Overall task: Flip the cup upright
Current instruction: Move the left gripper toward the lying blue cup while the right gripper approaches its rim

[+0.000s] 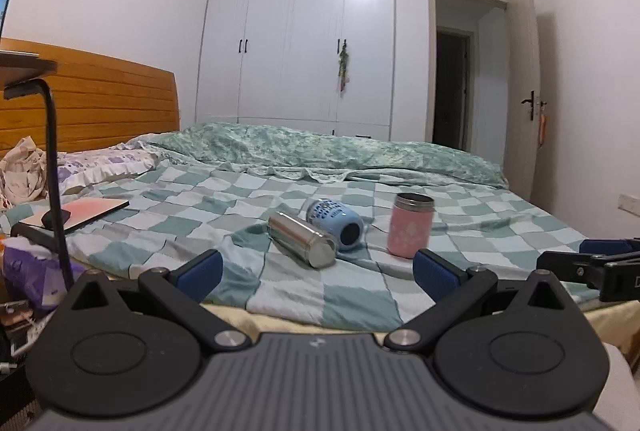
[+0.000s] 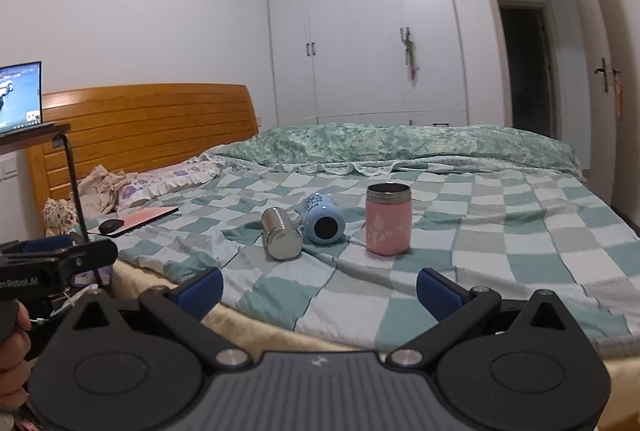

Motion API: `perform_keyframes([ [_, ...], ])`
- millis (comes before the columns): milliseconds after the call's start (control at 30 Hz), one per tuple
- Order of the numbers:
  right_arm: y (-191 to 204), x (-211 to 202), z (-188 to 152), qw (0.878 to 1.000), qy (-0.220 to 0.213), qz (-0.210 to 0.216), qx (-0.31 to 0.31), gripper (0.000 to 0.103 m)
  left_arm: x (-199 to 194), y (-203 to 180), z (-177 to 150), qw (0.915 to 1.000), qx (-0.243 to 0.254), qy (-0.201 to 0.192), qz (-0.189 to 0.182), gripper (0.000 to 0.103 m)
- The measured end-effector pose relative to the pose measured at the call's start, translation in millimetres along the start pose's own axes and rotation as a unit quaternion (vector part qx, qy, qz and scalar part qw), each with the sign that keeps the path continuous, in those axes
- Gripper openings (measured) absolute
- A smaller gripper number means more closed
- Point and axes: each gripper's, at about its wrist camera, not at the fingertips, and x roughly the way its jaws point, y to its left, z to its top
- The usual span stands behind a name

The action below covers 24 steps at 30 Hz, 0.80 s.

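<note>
Left wrist view. Left gripper (image 1: 318, 273) low at the near edge of the bed (image 1: 500, 231), jaws released, spread wide, nothing between the blue pads. Three cups ahead on the checked blanket (image 1: 320, 295). Steel cup (image 1: 302, 239) on its side, base toward the camera. Blue cup (image 1: 335, 225) on its side just behind and right of it; the two look to be touching or nearly so. Pink cup (image 1: 410, 225) upright, mouth up, to the right and a little apart from the blue one. Right gripper (image 1: 588, 265) enters from the right edge, fingers pointing left; jaw gap hard to judge from here. Green quilt (image 1: 320, 147) bunched along the far side. Closed laptop (image 1: 86, 213) with a dark mouse (image 1: 56, 218) on it at left, beside a black stand (image 1: 54, 167).

Right wrist view. Right gripper (image 2: 320, 291) also at the bed's (image 2: 540, 251) near edge, jaws released and wide, empty. Steel cup (image 2: 282, 233) lying down, base facing the lens. Blue cup (image 2: 323, 223) lying right beside it. Pink cup (image 2: 388, 223) upright, near the blue one but clear of it. Left gripper (image 2: 60, 261) visible at far left. Wooden headboard (image 2: 152, 119) and white wardrobe (image 2: 368, 39) behind.
</note>
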Motion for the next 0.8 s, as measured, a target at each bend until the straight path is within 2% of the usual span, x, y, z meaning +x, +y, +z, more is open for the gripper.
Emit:
perform_keyframes([
  [233,-6.9,66.1,33.9,0.999,0.011,0.048,0.003,0.102,57.1,3.2,21.5,0.9999,-0.011,0.006,-0.001,0.103],
  [500,3.9,130.0,71.0,0.996,0.028,0.078,-0.027,0.102,104.9,12.5,40.1,0.9995,-0.024,0.020,0.002,0.103],
  [633,4.2,160.5,84.3,0.994,0.044,0.088,-0.036,0.101,130.6,18.9,46.5,0.9993,-0.028,0.017,0.016,0.103],
  [800,3.1,197.7,96.6,0.992,0.055,0.097,-0.053,0.101,165.3,26.1,52.9,0.9984,-0.041,0.032,0.024,0.103],
])
